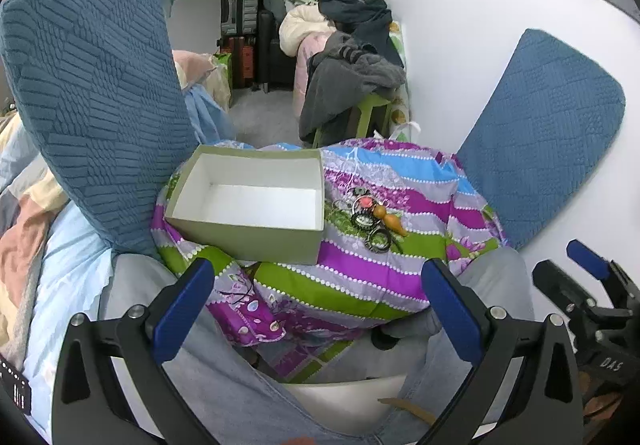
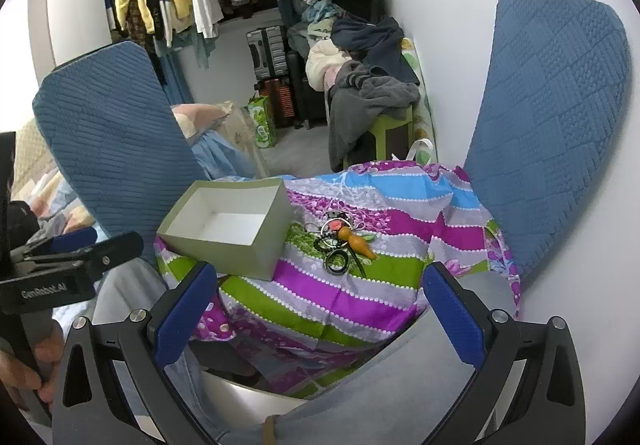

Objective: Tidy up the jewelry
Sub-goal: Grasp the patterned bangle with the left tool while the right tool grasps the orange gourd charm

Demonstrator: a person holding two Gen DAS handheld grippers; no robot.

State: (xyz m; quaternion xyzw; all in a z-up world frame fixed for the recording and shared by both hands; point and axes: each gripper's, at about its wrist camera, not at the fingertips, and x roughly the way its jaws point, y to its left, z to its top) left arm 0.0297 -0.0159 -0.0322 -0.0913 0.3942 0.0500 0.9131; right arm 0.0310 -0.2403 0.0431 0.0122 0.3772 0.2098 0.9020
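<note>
Both your tools, left tool (image 1: 318,309) and right tool (image 2: 320,313), gape wide, holding nothing. The jewelry (image 1: 370,219), perhaps rings and keychains, lies mid-frame on the cloth (image 1: 360,269), just right of the box (image 1: 248,237).

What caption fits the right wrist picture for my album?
Open gripper faces an empty box beside a jewelry pile on a striped cloth.

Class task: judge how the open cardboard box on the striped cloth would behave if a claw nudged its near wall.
The cardboard box looks empty, so it is probably light and would slide easily. It sits on rumpled striped cloth over a soft mound, so it may tilt rather than travel straight. Its thin walls might flex inward under a pinch.
</note>
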